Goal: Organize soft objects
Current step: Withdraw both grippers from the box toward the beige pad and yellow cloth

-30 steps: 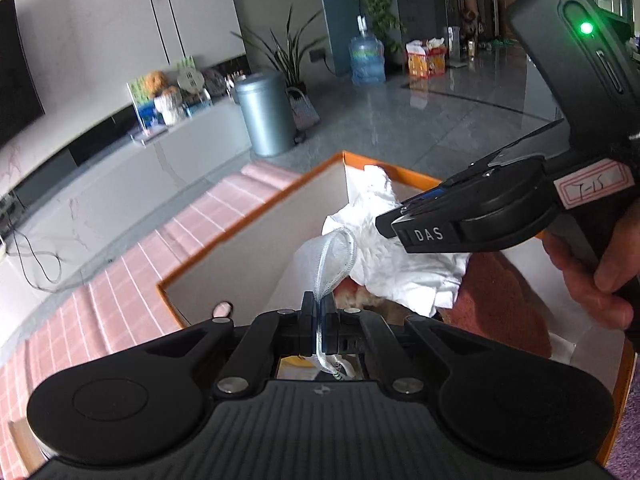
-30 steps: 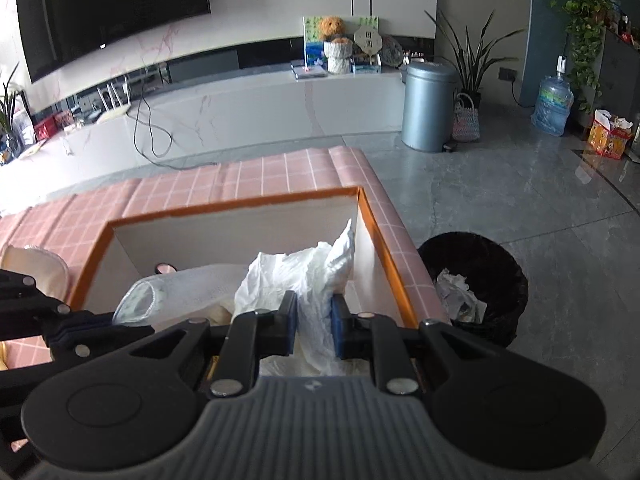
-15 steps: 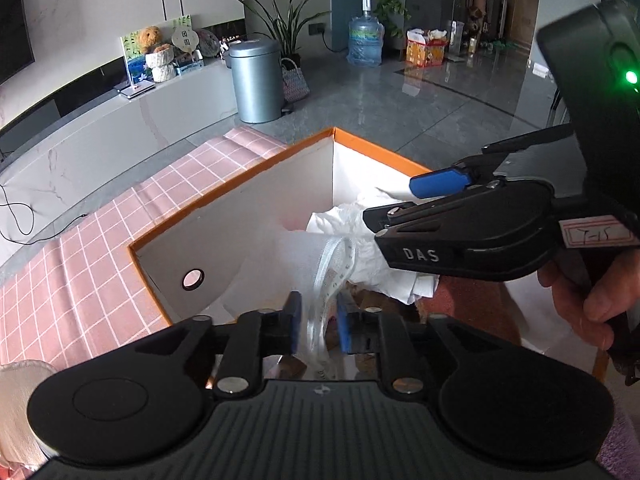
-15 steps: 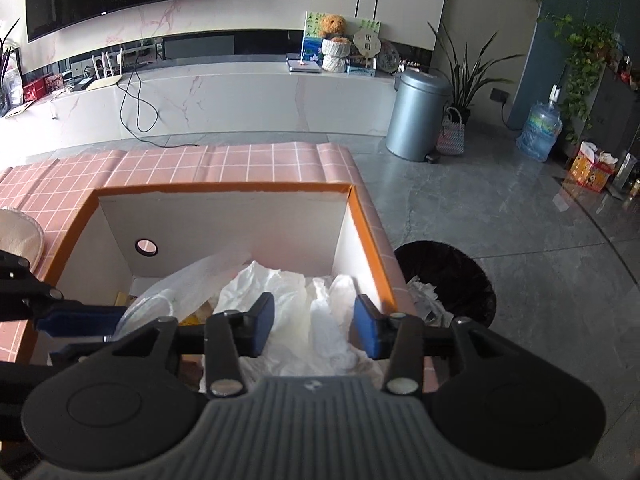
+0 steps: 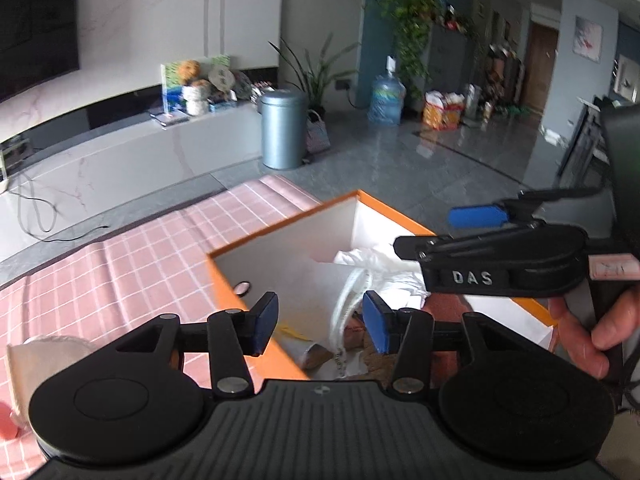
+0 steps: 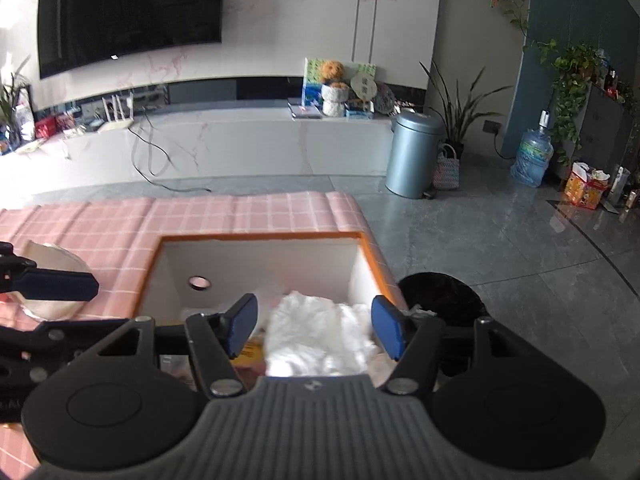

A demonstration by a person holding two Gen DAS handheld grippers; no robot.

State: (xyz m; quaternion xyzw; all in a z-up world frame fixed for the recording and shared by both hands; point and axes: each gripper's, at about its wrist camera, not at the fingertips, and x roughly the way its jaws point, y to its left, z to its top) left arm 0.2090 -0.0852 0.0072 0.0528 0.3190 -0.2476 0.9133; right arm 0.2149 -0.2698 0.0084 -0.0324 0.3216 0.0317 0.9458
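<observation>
**Release of soft items into the box**

The left gripper [image 5: 320, 322] and right gripper [image 6: 314, 330] are shown with jaws spread, just opened; nothing is pinched. The crumpled white plastic bag [image 6: 320, 330] and clear corded pouch [image 5: 346, 312], clamped a second ago, are seen lying inside the orange-rimmed white cardboard box [image 6: 260, 266] on the pink-checked desk [image 6: 224, 216]. This deposit is judged complete.

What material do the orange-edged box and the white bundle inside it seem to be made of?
Orange-edged box: probably cardboard, matte white inside; thin flat walls, a punched round hole. White bundle: seemingly thin plastic film or soft fabric; it lies crumpled in fine folds, too blurred to tell which.
</observation>
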